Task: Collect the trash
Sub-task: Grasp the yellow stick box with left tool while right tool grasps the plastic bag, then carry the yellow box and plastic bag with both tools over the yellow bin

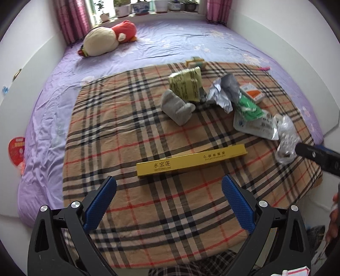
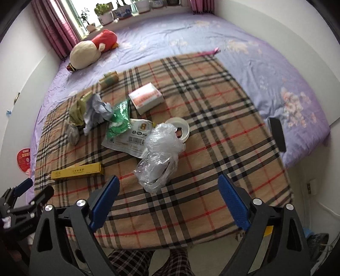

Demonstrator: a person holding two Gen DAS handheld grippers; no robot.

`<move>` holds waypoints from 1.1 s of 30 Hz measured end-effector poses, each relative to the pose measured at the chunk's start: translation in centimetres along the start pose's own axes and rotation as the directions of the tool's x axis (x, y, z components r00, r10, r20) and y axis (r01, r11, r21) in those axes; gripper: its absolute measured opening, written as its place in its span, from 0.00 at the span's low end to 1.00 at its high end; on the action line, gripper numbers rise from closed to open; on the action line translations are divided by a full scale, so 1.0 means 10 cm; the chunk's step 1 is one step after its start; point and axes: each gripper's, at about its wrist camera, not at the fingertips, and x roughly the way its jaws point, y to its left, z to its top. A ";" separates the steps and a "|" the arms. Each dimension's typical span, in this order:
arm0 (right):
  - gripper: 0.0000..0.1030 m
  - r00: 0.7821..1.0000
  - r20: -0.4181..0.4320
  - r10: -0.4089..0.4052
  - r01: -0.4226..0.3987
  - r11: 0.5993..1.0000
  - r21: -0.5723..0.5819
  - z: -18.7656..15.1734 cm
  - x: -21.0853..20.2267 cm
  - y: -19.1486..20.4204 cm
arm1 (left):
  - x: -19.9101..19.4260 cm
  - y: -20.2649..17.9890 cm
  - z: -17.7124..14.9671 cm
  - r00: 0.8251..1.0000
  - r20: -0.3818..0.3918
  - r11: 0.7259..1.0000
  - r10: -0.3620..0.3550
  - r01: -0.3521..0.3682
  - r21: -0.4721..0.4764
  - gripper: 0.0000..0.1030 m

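Observation:
Trash lies on a plaid blanket (image 1: 148, 212) on a purple bed. A long yellow box (image 1: 191, 162) lies just beyond my open left gripper (image 1: 169, 196); it also shows in the right wrist view (image 2: 76, 171). A crumpled clear plastic bag (image 2: 159, 152) lies just ahead of my open right gripper (image 2: 167, 195); it also shows in the left wrist view (image 1: 286, 142). Farther off are a green and white wrapper (image 2: 121, 118), crumpled grey foil (image 1: 223, 91), a green packet (image 1: 187, 85), a grey wad (image 1: 176, 106), a white and orange box (image 2: 146, 97) and a tape roll (image 2: 180, 127).
A red and cream plush toy (image 1: 110, 38) lies at the far left of the bed. Potted plants (image 1: 140, 8) line the windowsill. A red fan (image 1: 17, 150) lies at the bed's left edge. A dark flat object (image 2: 276, 133) lies at the blanket's right edge.

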 end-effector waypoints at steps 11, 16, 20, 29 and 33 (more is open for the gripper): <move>0.87 0.999 -0.045 -0.014 0.019 0.994 0.111 0.11 0.28 -0.05 | 0.44 -0.06 0.19 0.998 -0.033 0.951 -0.048 0.056 0.303 0.95; 0.73 0.998 -0.055 -0.042 0.049 0.990 0.129 0.16 0.40 -0.04 | 0.52 -0.16 0.29 0.989 -0.075 0.905 -0.131 0.150 0.399 0.90; 0.43 0.999 -0.024 -0.047 0.050 0.989 0.140 0.17 0.39 -0.01 | 0.57 -0.21 0.35 0.976 -0.098 0.869 -0.194 0.217 0.445 0.87; 0.25 0.999 0.006 -0.045 0.043 0.983 0.179 0.05 0.32 0.04 | 0.54 -0.44 0.38 0.962 -0.102 0.782 -0.254 0.266 0.564 0.55; 0.23 0.999 0.016 -0.031 0.027 0.978 0.206 0.01 0.25 0.04 | 0.46 -0.48 0.29 0.959 -0.104 0.761 -0.263 0.272 0.589 0.32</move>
